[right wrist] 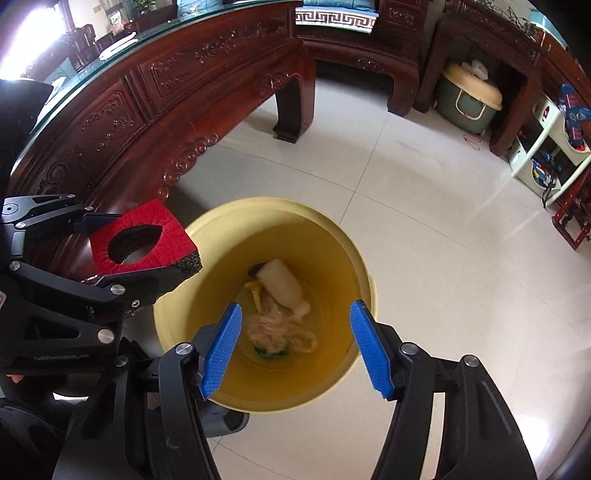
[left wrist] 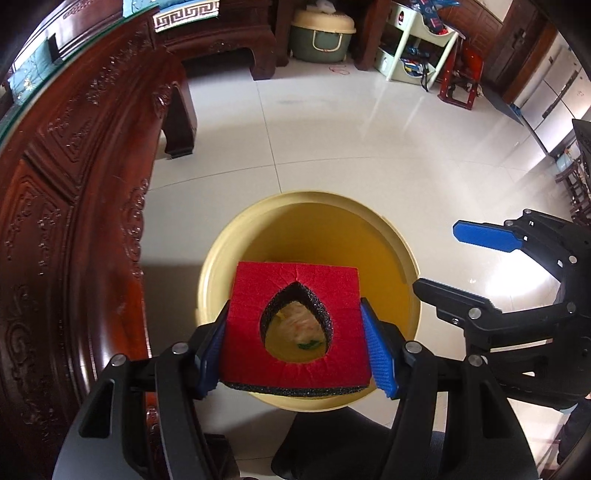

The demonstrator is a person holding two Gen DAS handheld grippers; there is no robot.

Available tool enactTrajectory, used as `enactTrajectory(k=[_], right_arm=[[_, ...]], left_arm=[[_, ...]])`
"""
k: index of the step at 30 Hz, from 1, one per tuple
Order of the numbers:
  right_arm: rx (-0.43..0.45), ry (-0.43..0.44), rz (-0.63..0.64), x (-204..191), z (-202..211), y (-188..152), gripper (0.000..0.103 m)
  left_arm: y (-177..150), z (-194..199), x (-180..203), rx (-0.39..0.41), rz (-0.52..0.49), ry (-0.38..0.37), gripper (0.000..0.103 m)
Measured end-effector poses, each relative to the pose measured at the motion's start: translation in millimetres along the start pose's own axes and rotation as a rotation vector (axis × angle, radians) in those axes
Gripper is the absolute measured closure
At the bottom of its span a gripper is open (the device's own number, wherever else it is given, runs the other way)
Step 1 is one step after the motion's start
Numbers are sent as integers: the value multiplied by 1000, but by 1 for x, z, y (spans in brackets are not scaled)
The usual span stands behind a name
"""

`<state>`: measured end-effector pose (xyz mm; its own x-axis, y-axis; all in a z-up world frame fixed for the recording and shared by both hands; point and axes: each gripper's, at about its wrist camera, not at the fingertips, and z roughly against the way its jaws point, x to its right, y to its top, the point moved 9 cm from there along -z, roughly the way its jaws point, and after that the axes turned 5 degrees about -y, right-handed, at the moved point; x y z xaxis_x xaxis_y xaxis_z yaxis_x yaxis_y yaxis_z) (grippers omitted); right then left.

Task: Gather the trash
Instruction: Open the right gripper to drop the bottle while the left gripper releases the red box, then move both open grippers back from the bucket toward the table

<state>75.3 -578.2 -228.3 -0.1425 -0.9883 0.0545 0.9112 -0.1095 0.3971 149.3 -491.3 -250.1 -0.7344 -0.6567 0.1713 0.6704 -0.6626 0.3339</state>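
A yellow bin [left wrist: 391,236] [right wrist: 258,210] stands on the tiled floor below both grippers. My left gripper [left wrist: 295,350] [right wrist: 122,254] is shut on a red foam square with a black underside and a drop-shaped hole [left wrist: 295,295] [right wrist: 147,240], held over the bin's near-left rim. My right gripper [right wrist: 295,347] [left wrist: 443,266] hangs open over the bin mouth with nothing between its blue pads. Inside the bin lie a white roll [right wrist: 282,282], crumpled pale paper [right wrist: 273,328], a yellow scrap [right wrist: 255,286] and something green [right wrist: 269,352].
A carved dark-wood table [left wrist: 74,184] [right wrist: 147,110] with a glass top rises close on the left. Farther off stand a green covered basket [left wrist: 321,33] [right wrist: 469,99], a white toy shelf [left wrist: 417,48] [right wrist: 546,155] and a red stool [left wrist: 461,85]. Glossy tile floor [right wrist: 461,258] spreads to the right.
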Motion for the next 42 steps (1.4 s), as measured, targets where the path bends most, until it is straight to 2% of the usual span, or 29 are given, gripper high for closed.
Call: enactTrajectory(k=[8,20,26,42], right_arm=[[-36,-48,-33,27,-10,-12,43],[-44,-56,-45,33,-11,-20,43],[-47,-58,-45,35,-9,-19,42],[-40,-70,-27,26,2,-16,42]], left_arm=[[2,-10,8,-15,-2,-6,39],[1,-16,10,-38,-15,7,36],[1,-13,7,-35,-25,40,17],[3,8,2,8,-40,59,17]])
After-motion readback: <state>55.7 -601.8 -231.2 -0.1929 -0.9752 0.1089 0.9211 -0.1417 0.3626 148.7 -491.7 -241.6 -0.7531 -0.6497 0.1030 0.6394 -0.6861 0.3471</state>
